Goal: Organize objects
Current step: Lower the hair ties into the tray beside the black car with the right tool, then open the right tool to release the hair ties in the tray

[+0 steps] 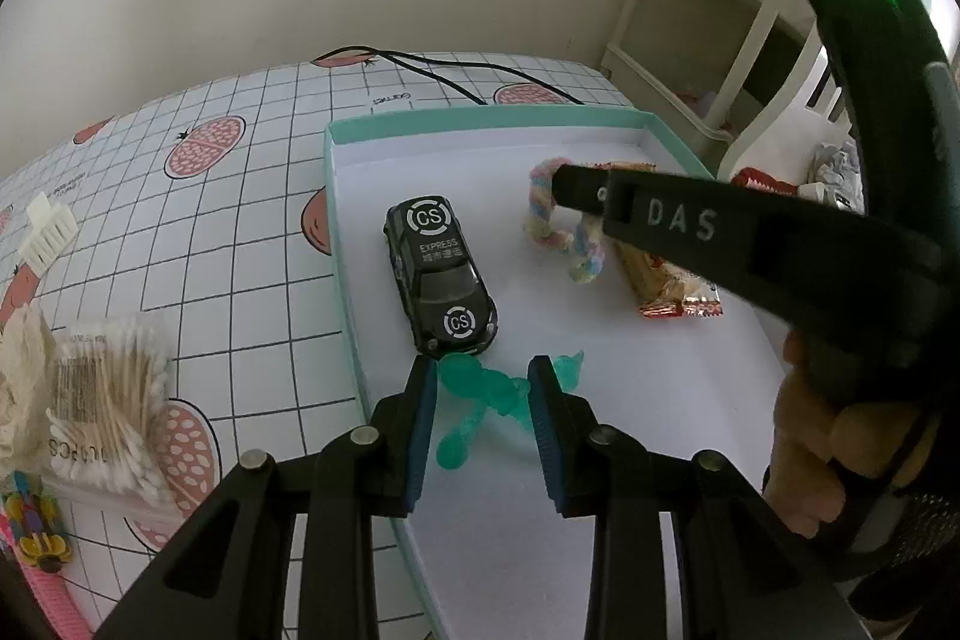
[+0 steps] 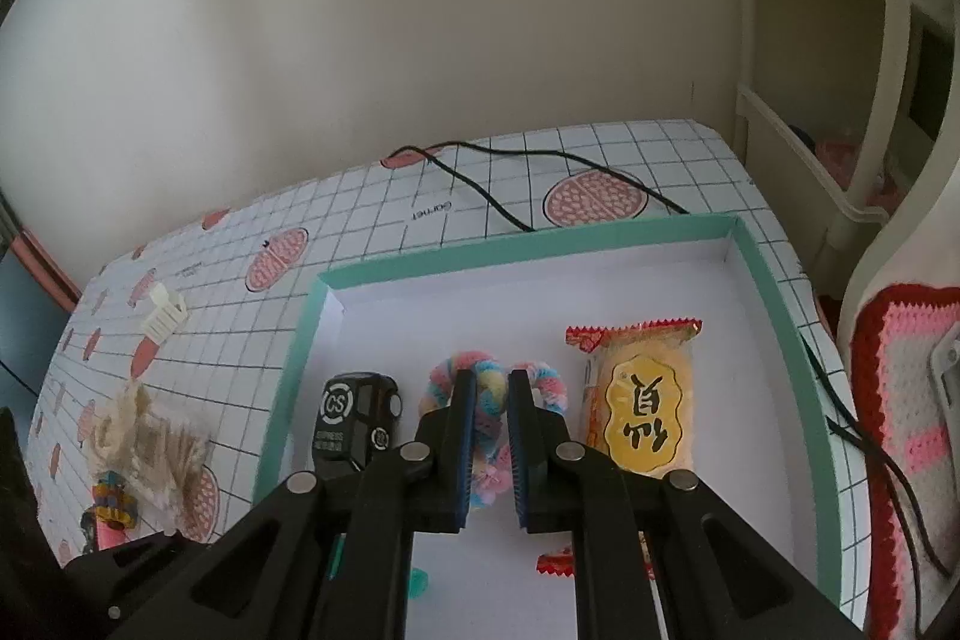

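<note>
**Both tongs inside the teal tray**

Your left gripper stands wide apart, the green figure lying between its pads, not clearly pinched. Your right gripper is narrowed around the pastel rope loop; whether it actually grips, you cannot tell. In the tray: one black toy car, one rope loop, one figure, one snack packet.

left gripper open around green figure | black toy car just ahead in teal box | right gripper touching pastel rope
</note>
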{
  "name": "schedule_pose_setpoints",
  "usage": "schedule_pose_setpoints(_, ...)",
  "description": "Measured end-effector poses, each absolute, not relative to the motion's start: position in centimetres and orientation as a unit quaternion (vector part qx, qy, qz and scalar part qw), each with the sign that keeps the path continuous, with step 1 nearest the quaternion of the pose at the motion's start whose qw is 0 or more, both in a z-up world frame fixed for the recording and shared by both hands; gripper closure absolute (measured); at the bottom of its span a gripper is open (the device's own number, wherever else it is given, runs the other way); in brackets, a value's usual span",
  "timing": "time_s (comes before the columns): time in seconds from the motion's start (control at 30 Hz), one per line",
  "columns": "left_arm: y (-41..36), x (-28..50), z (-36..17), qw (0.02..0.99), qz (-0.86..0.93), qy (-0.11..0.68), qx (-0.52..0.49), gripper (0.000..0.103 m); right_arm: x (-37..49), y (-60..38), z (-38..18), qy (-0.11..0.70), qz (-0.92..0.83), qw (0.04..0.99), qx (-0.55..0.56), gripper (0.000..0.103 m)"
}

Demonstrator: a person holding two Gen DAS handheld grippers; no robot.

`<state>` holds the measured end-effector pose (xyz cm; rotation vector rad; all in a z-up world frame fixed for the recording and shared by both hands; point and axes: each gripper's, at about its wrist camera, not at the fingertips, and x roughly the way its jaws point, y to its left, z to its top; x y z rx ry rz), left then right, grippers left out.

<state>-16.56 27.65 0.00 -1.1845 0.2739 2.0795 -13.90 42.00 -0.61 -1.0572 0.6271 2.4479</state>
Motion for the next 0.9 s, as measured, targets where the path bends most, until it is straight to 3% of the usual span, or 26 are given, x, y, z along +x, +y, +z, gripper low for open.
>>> schedule_pose_setpoints(0.77,27.30,-16.64,0.44,0.363,0.805,0.095,-0.460,0.070,-14.15,41.52,-1.03,0.221,0.871,0.198,-0.392,0.089)
schedule_pose_setpoints(0.9,27.03,-16.64,0.89,0.366,0.805,0.092,-0.457,0.069,-14.00,41.54,-0.64,0.222,0.873,0.199,-0.387,0.081)
